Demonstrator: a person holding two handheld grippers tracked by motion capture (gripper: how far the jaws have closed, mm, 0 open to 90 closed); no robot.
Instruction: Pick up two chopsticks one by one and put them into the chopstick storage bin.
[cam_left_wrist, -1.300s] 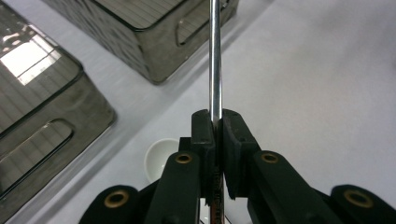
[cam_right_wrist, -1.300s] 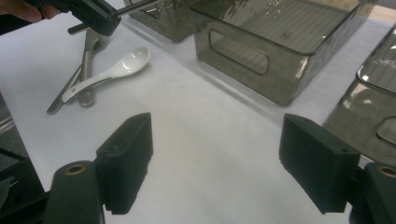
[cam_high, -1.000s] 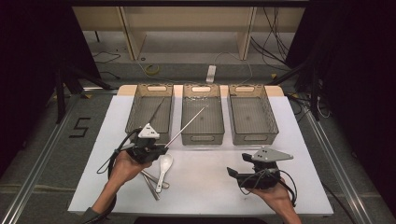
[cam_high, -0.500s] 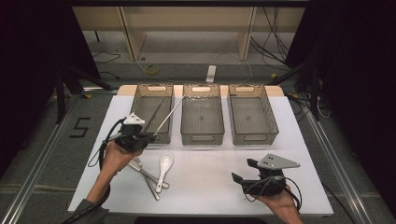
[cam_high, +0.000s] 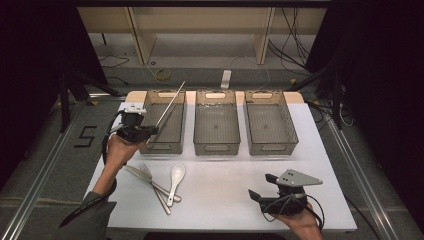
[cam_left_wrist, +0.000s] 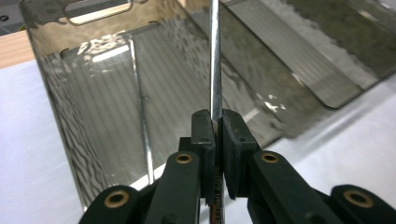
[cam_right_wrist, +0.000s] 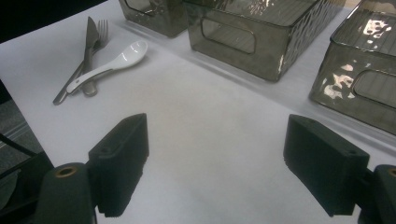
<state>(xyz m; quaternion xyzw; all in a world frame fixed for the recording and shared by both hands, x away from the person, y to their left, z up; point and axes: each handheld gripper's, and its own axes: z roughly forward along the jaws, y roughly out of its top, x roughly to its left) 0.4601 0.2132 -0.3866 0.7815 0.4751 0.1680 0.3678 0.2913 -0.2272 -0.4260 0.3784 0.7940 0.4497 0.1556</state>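
The left claw (cam_high: 150, 131) is clamped on a thin metal rod (cam_high: 170, 106), probably a chopstick or a skewer. The rod slants up and away from the claw, over the left bin (cam_high: 162, 145) of three smoky see-through bins standing in a row at the far side of the white bench (cam_high: 220, 200). In the left gripper view the rod (cam_left_wrist: 215, 60) runs straight up from between the two pressed pads, with the near wall of that bin (cam_left_wrist: 93, 116) just behind it.

The right claw (cam_high: 261, 189) rests low near the front right of the bench, its jaws wide apart with nothing between them.

On the bench in front of the left bin lie a knife (cam_high: 150, 182), a fork (cam_high: 154, 189) and a white spoon (cam_high: 176, 181), overlapping in a loose heap. The middle bin (cam_high: 216, 147) and right bin (cam_high: 272, 147) stand beside it.
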